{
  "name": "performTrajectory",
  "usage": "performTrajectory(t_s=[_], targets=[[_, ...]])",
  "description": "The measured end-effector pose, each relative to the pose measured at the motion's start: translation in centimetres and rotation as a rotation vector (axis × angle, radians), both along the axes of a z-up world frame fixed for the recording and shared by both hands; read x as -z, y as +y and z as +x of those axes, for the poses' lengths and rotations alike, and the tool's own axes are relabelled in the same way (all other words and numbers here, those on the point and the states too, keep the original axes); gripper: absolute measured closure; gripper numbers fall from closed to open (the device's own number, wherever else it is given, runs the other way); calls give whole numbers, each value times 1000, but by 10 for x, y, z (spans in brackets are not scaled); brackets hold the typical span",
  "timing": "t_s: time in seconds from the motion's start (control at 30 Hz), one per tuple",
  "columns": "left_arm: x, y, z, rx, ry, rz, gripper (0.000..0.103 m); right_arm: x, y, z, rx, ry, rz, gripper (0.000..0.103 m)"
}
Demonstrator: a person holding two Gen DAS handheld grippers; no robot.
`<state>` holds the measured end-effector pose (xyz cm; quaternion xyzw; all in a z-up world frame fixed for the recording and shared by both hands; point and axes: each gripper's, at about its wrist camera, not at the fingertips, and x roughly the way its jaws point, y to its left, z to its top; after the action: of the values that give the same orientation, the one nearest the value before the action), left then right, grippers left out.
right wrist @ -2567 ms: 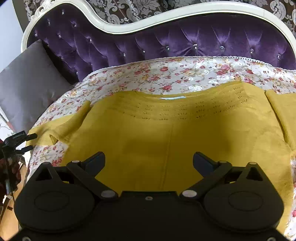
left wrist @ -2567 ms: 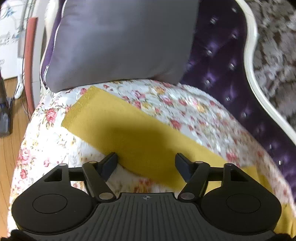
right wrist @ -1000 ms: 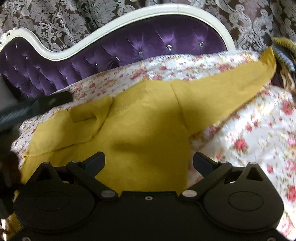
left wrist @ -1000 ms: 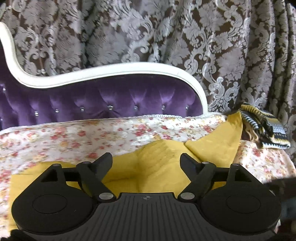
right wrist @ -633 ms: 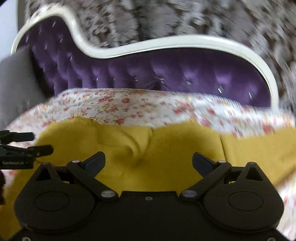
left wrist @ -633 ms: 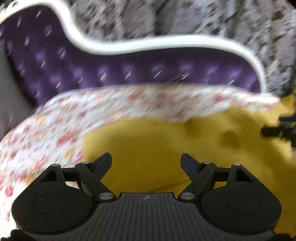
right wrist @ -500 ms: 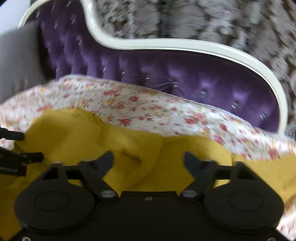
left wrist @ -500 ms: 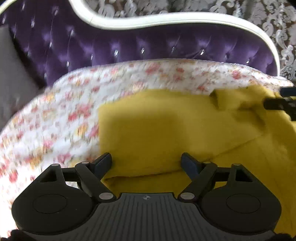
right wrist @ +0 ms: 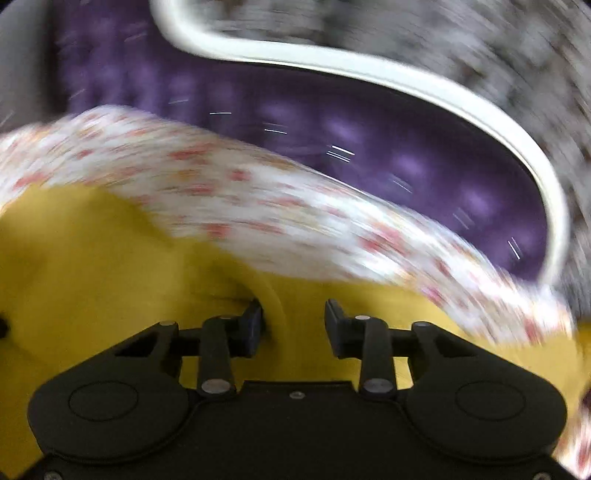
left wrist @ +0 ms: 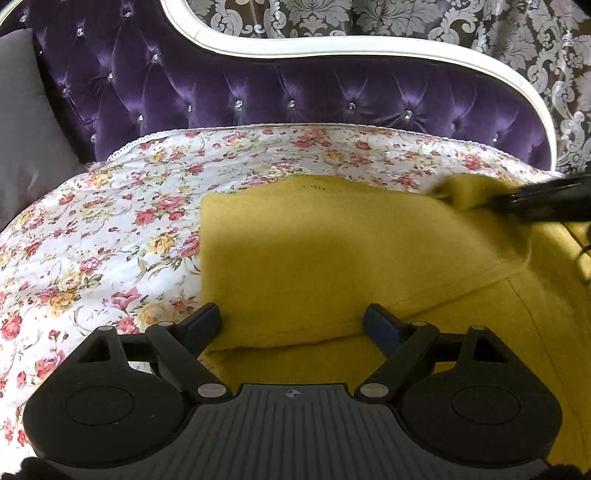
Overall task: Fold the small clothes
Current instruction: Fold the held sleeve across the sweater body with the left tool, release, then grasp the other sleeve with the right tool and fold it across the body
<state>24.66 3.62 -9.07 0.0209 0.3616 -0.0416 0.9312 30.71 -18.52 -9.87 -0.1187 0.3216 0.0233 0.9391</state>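
Left wrist view: left gripper [left wrist: 293, 317] jaws wide, opening, over folded mustard-yellow knit garment [left wrist: 332, 258] on floral quilt [left wrist: 110, 221]; right gripper [right wrist: 293, 325] jaws narrowing around raised garment fold, blurred

A floral quilt [left wrist: 110, 236] covers the purple tufted sofa [left wrist: 295, 92], with a grey cushion [left wrist: 26, 133] and damask curtain [left wrist: 480, 33].

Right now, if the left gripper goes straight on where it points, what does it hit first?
Probably the folded yellow garment: it fills the gap ahead of the left gripper, whose jaws are opening. Depth is unclear, but no other thing lies between.
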Motion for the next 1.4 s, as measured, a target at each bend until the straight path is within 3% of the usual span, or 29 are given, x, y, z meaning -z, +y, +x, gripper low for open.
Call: performTrajectory(t_s=[0.1,0.2,0.33,0.5,0.57,0.63,0.7,0.83,0.9,1.0,1.2,1.3,1.4], targets=[[0,0,0,-1,-1,-6,16,-6,-60,-9,144,25,95,57],[0,0,0,-1,-2,-9,16,-11,-97,-26,270,6,116,49],[0,0,0,-1,-2,-9,16,-19,-120,-40,272,-27,238,49],[0,0,0,-2,-2,-8,17,-4,-123,-28,224,20,328,49],[-1,0,0,-1,-1,-7,17,6,-116,-22,197,46,318,50],[-2,0,0,0,0,-4,17,14,-109,-19,168,74,290,61],[-4,0,0,5,3,-2,17,11,-110,-20,157,59,293,60],[-15,-2,-3,2,3,-11,17,-13,-132,-37,175,-41,315,39],[-22,-4,-5,2,-5,-30,17,-25,-152,-46,218,-96,266,28],[-29,-13,-6,22,-16,-57,17,-34,-194,-50,318,-120,191,27],[-17,-39,4,76,24,-48,17,-23,-291,-40,535,-112,180,28],[-4,-48,4,88,36,5,16,-15,-321,-29,590,-112,181,28],[-2,-45,2,77,28,-13,16,-9,-344,-16,619,-111,191,28]])
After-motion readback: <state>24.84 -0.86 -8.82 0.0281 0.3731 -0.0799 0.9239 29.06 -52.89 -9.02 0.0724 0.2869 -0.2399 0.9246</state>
